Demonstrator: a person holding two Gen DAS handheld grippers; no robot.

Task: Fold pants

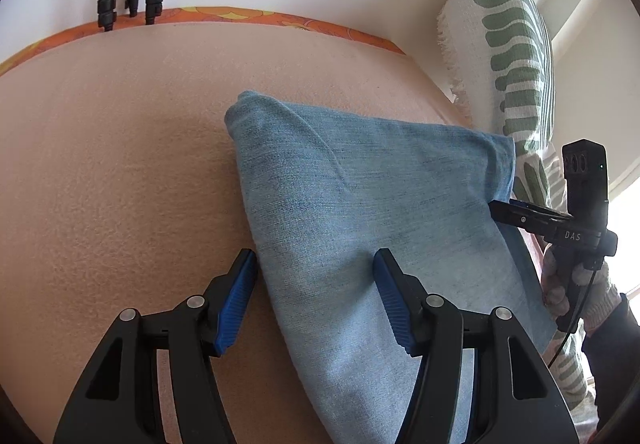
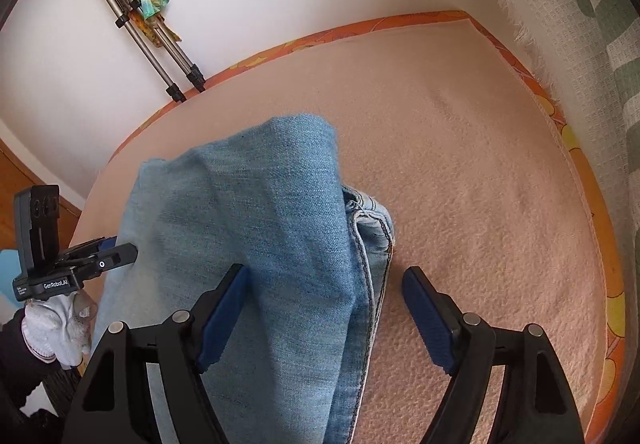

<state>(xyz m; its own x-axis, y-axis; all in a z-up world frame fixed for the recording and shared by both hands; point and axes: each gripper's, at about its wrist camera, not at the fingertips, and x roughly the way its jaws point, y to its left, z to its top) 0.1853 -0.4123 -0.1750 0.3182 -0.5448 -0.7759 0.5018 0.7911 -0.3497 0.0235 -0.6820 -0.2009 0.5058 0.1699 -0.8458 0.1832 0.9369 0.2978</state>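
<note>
Folded light-blue denim pants (image 1: 360, 204) lie on a peach blanket (image 1: 120, 164). My left gripper (image 1: 316, 268) is open, its jaws straddling the near left edge of the pants. My right gripper (image 2: 326, 286) is open over the pants (image 2: 248, 220), its left finger on the denim and its right finger over the blanket beside the seamed edge. The right gripper also shows in the left wrist view (image 1: 496, 210) at the pants' right edge, and the left gripper shows in the right wrist view (image 2: 128, 252) at their left edge.
A white and green patterned cushion (image 1: 508, 44) stands at the right side of the bed. Tripod legs (image 2: 160, 52) lean on the white wall behind. The orange mattress edge (image 2: 592, 244) borders the blanket (image 2: 480, 204).
</note>
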